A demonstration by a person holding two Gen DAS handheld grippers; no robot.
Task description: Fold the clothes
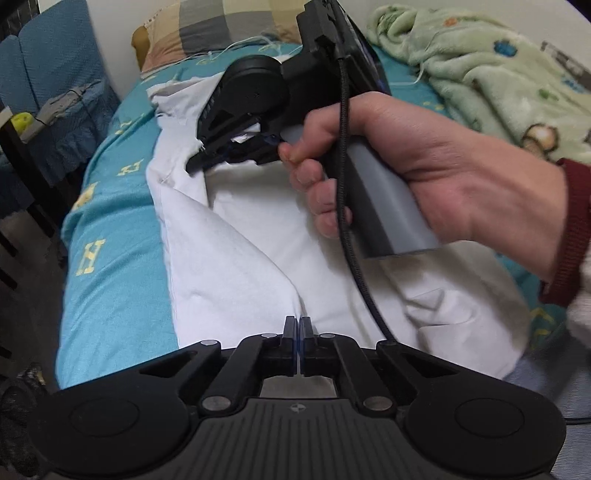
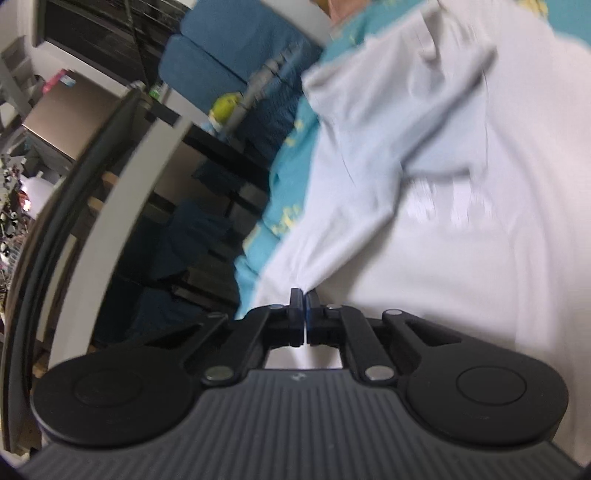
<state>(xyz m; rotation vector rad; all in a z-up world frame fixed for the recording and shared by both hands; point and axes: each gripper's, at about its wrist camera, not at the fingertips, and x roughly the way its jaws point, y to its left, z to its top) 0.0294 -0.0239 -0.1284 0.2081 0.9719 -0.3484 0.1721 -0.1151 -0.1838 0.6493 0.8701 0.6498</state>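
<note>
A white garment [image 1: 236, 236] lies along a bed with a turquoise sheet [image 1: 114, 236]. My left gripper [image 1: 298, 320] is shut on a pinch of the white cloth at its near edge. My right gripper [image 1: 195, 164], held in a hand, is farther up the garment and shut on its cloth there. In the right wrist view the right gripper [image 2: 304, 293] is shut on a fold of the white garment [image 2: 443, 184], which is lifted and blurred, with faint print on it.
A checked pillow [image 1: 221, 26] lies at the head of the bed. A green fleece blanket [image 1: 498, 74] is bunched at the right. Blue-covered chairs [image 1: 48, 74] and a dark table [image 2: 221, 147] stand by the bed's left side.
</note>
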